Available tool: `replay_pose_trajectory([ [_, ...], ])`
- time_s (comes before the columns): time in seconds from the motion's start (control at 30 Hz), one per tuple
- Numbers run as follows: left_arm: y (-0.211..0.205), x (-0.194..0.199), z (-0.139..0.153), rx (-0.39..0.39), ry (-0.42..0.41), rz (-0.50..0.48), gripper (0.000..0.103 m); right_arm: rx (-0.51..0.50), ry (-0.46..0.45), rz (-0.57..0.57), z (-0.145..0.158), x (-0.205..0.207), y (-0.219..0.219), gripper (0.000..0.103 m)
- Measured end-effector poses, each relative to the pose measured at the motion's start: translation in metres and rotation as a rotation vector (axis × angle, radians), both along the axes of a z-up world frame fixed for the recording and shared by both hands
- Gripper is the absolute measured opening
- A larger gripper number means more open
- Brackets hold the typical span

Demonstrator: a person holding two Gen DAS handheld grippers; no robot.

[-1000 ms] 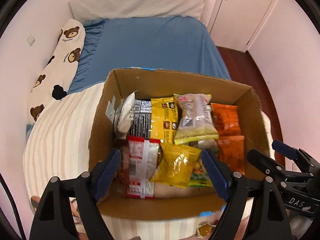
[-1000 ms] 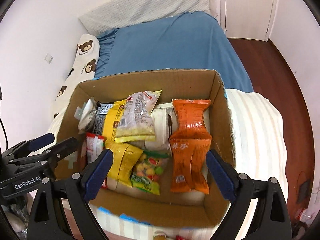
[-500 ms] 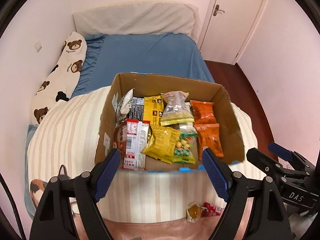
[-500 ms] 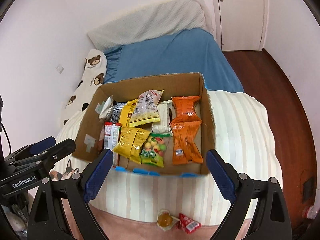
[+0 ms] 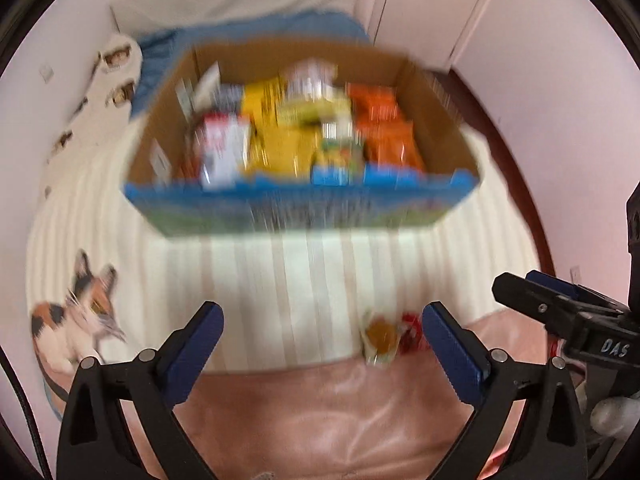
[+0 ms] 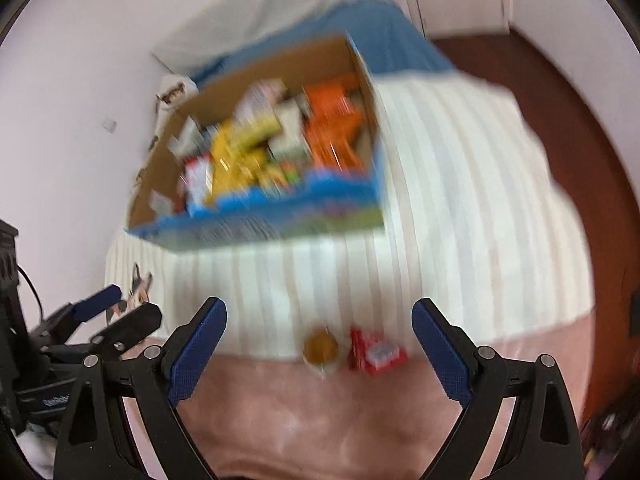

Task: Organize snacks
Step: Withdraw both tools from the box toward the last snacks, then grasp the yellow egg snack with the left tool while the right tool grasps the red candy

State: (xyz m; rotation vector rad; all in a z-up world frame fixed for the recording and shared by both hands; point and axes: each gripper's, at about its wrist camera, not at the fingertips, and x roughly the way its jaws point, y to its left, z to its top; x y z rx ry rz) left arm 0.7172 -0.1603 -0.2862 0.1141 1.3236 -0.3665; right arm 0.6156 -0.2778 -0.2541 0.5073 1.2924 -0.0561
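The left gripper [image 5: 322, 338] has its blue fingers [image 5: 192, 344] spreading wider at this moment, and nothing is between them. They hang above the place where the cream striped blanket [image 5: 304, 264] meets a pink cover [image 5: 320, 412]. Just beside its right finger lie two loose snacks on the blanket edge: a small clear packet with an orange-brown sweet [image 5: 380, 334] and, touching it, a red packet [image 5: 410, 334].

The right gripper [image 6: 320, 336] holds its jaws wide apart and grips nothing. Between its fingers [image 6: 438, 346], a little ahead of them, the same orange-brown sweet [image 6: 320, 348] and red packet [image 6: 376, 350] are seen side by side. Each gripper shows at the border of the other's view, so the two stand near each other.

Further away on the blanket stands the cardboard box [image 5: 436, 108] with a blue printed front wall. It is filled with snack bags: orange ones [image 5: 380, 120] at the right, yellow ones [image 5: 276, 136] in the middle, a red and white one [image 5: 220, 148] at the left. Both pictures are blurred, so no print is readable. A cat picture [image 5: 80, 312] is on the blanket at the left. Behind the box is a blue bed sheet [image 6: 384, 36].
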Motion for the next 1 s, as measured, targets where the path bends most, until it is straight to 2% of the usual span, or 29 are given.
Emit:
replay_pose_trajectory([
  [0.13, 0.0, -0.013, -0.054, 0.057, 0.096, 0.011, 0.102, 0.166, 0.105, -0.083, -0.066, -0.016, -0.016, 0.096],
  [0.2, 0.0, -0.018, -0.073, 0.082, 0.121, 0.014, 0.102, 0.2, 0.146, -0.12, -0.092, -0.023, -0.021, 0.095],
  [0.27, 0.001, -0.02, -0.086, 0.105, 0.136, 0.017, 0.102, 0.242, 0.181, -0.162, -0.117, -0.029, -0.024, 0.091],
  [0.4, 0.001, -0.023, -0.103, 0.134, 0.152, 0.017, 0.102, 0.336, 0.206, -0.249, -0.148, -0.036, -0.029, 0.086],
  [0.47, -0.001, -0.025, -0.108, 0.139, 0.156, 0.015, 0.102, 0.383, 0.215, -0.297, -0.16, -0.039, -0.031, 0.078],
  [0.5, -0.003, -0.025, -0.11, 0.143, 0.157, 0.013, 0.102, 0.384, 0.216, -0.31, -0.164, -0.04, -0.031, 0.076],
  [0.53, -0.006, -0.024, -0.112, 0.143, 0.158, 0.008, 0.102, 0.375, 0.214, -0.325, -0.166, -0.042, -0.032, 0.069],
  [0.6, -0.013, -0.025, -0.116, 0.155, 0.153, -0.003, 0.102, 0.346, 0.219, -0.332, -0.167, -0.045, -0.034, 0.054],
  [0.63, -0.018, -0.025, -0.118, 0.159, 0.153, -0.011, 0.102, 0.33, 0.212, -0.326, -0.166, -0.048, -0.035, 0.043],
  [0.7, -0.032, -0.026, -0.123, 0.165, 0.157, -0.032, 0.102, 0.312, 0.204, -0.312, -0.163, -0.053, -0.038, 0.042],
  [0.9, -0.076, -0.031, -0.142, 0.181, 0.193, -0.116, 0.102, 0.15, 0.222, -0.219, -0.142, -0.073, -0.049, 0.042],
  [1.0, -0.095, -0.034, -0.157, 0.19, 0.224, -0.144, 0.102, 0.126, 0.244, -0.194, -0.142, -0.084, -0.056, 0.042],
])
